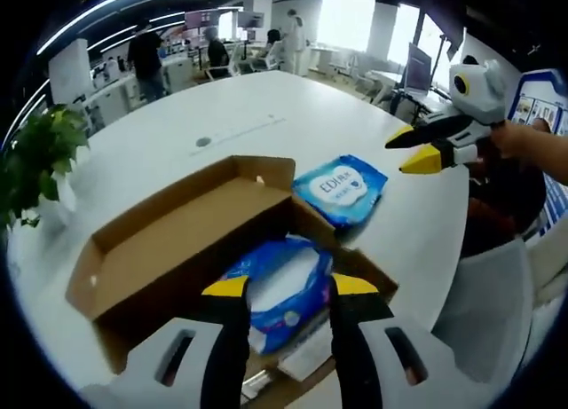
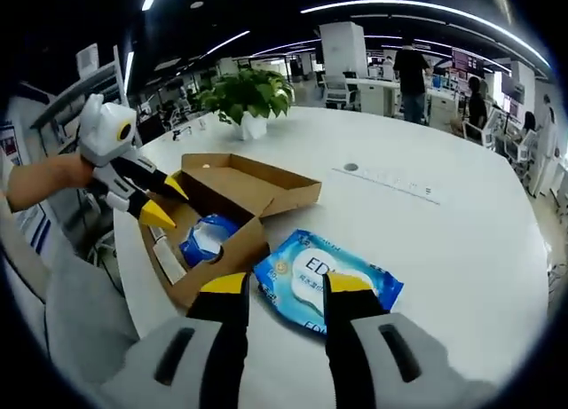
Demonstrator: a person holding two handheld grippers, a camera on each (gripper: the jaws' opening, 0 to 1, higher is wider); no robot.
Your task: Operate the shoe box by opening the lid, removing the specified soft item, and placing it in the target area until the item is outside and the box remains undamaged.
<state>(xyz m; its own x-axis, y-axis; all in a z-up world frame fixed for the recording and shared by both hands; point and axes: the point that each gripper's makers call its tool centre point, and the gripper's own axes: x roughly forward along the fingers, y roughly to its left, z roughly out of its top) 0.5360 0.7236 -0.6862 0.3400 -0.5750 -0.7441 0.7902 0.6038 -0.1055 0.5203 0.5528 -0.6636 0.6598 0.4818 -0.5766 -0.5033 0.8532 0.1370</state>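
reach left gripper (image 1: 288,289), jaws wide, into open brown cardboard shoe box (image 1: 169,249) for blue soft pack (image 1: 280,289) (right gripper (image 2: 284,289) also wide, empty).

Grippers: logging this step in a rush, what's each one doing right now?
Left gripper: open, holding nothing, over the blue pack in the box.
Right gripper: open, holding nothing, above the wipes pack on the table.
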